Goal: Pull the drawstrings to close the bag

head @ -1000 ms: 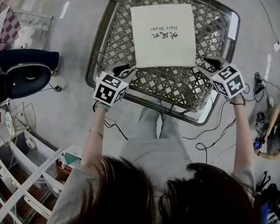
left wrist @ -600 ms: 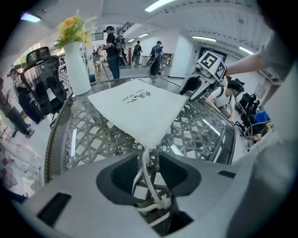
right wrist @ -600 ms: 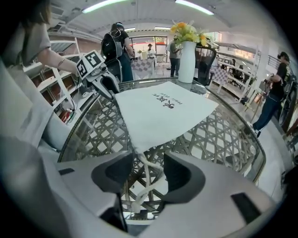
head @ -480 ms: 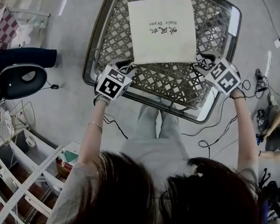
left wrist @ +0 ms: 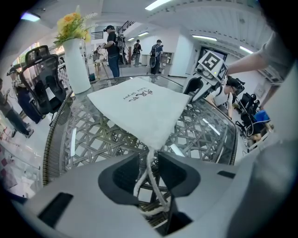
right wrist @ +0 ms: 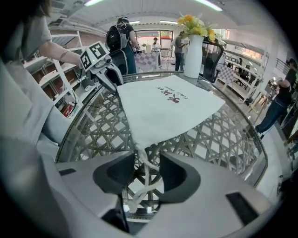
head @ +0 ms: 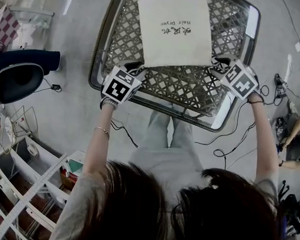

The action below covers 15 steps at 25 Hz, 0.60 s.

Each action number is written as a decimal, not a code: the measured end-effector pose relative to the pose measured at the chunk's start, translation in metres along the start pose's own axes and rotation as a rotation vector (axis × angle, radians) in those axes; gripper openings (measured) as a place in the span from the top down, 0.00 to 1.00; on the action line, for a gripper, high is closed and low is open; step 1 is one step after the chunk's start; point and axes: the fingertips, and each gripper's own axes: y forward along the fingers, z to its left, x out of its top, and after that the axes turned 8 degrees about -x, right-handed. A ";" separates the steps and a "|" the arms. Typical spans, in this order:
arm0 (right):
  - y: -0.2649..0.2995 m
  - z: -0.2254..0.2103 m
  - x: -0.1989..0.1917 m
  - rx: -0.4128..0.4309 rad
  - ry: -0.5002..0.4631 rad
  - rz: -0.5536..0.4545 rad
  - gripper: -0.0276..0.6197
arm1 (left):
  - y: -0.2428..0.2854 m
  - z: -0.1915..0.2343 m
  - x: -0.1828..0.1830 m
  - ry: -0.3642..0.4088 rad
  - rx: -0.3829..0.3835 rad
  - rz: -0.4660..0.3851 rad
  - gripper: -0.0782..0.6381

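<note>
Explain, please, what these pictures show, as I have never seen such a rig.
No robot here: a person holds two hand tools, the left gripper and the right gripper, each with two jaws and a marker cube. One picture comes from a camera on the person's head, looking down; the other two come from cameras riding on the grippers. On the glass-topped lattice table lies a cream drawstring bag printed "Hair Dryer". Its left drawstring runs between the left jaws, its right drawstring between the right. Both pairs of jaws have just closed a little but stand open, pinching nothing yet.
</note>
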 end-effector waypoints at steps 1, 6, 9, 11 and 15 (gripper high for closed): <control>0.000 0.000 0.000 0.004 -0.008 0.007 0.68 | 0.000 0.001 0.000 0.001 -0.001 0.001 0.69; 0.000 0.002 -0.001 0.022 -0.061 0.039 0.79 | -0.002 0.001 -0.001 0.010 -0.012 0.031 0.72; 0.000 0.004 -0.001 0.030 -0.087 0.057 0.85 | -0.002 0.003 -0.001 0.015 -0.015 0.033 0.74; 0.000 0.005 -0.002 0.038 -0.085 0.071 0.89 | -0.001 0.004 -0.001 0.013 -0.019 0.032 0.75; 0.001 0.004 -0.003 0.058 -0.029 0.097 0.91 | -0.002 0.004 -0.002 0.011 -0.021 0.045 0.77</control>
